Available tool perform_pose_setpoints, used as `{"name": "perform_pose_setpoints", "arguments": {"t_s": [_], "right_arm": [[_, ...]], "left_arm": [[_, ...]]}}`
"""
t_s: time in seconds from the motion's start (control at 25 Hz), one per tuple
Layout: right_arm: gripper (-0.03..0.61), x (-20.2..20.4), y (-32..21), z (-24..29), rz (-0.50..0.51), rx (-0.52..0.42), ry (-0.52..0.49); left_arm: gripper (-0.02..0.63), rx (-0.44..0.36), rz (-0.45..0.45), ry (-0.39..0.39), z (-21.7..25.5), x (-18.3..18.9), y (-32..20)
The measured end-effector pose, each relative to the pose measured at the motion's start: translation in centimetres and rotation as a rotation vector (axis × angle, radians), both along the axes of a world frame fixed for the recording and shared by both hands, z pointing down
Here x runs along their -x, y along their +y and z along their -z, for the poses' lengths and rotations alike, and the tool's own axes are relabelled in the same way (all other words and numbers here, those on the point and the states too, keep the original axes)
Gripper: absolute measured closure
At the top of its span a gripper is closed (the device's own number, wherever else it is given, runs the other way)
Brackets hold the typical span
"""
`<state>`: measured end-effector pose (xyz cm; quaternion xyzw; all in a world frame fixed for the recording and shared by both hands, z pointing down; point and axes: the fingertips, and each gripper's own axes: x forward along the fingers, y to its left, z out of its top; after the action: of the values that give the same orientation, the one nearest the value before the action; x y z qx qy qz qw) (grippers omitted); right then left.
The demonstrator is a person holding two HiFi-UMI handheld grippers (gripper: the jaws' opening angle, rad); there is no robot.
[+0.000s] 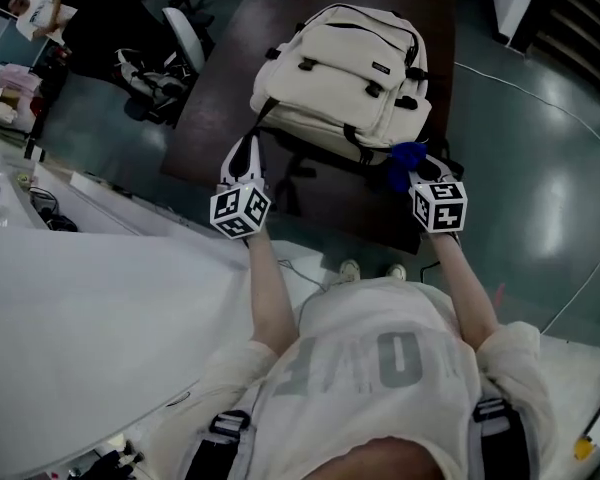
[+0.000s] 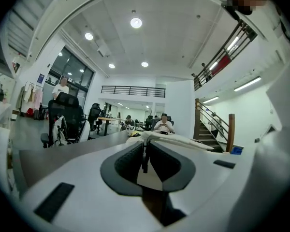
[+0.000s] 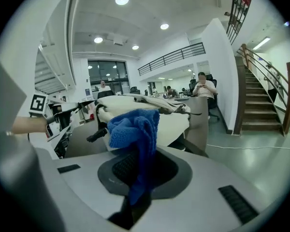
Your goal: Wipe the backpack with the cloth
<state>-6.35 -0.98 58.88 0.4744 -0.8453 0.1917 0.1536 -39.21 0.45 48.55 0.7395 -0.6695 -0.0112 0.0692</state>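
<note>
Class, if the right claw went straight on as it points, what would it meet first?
Probably the near side of the backpack, touched first by the blue cloth the right claw grips; depth unclear.

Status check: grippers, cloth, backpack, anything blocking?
Left hand-held gripper shut. Right hand-held gripper shut on blue cloth, at near edge of backpack. Nothing in the way.

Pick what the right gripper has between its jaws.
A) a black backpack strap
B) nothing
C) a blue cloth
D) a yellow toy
C: the right gripper view shows the right gripper closed on the blue cloth, which bunches up above the jaws in front of the cream backpack.
</note>
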Motion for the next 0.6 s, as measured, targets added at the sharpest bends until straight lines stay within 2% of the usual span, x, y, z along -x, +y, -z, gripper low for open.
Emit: {"name": "perform_pose_setpoints", "arguments": {"t_s": [0.16, 0.28, 0.48, 0.6], "right_arm": [[0.536, -3.9, -1.9, 1.8, -0.068, -0.032, -0.024], [0.537, -5.4, -3.3, 4.4, -0.053, -0.100, -0.013], [0.537, -4.1, -6.1, 7.9, 0.052, -0.190, 0.027], [0.537, -1.9, -8.5, 9.7, 0.080, -0.217, 0.020]], "left_arm": [[0.573, 0.027, 0.048, 0.008, -1.5, -1.5, 1.4], [0.586, 0.055, 0.113, 0.016, -2.3, -1.5, 3.3], [0.609, 0.050, 0.156, 0.032, -2.7, -2.1, 4.1], [0.609, 0.012, 0.162, 0.062, -1.8, -2.2, 3.2]]}}
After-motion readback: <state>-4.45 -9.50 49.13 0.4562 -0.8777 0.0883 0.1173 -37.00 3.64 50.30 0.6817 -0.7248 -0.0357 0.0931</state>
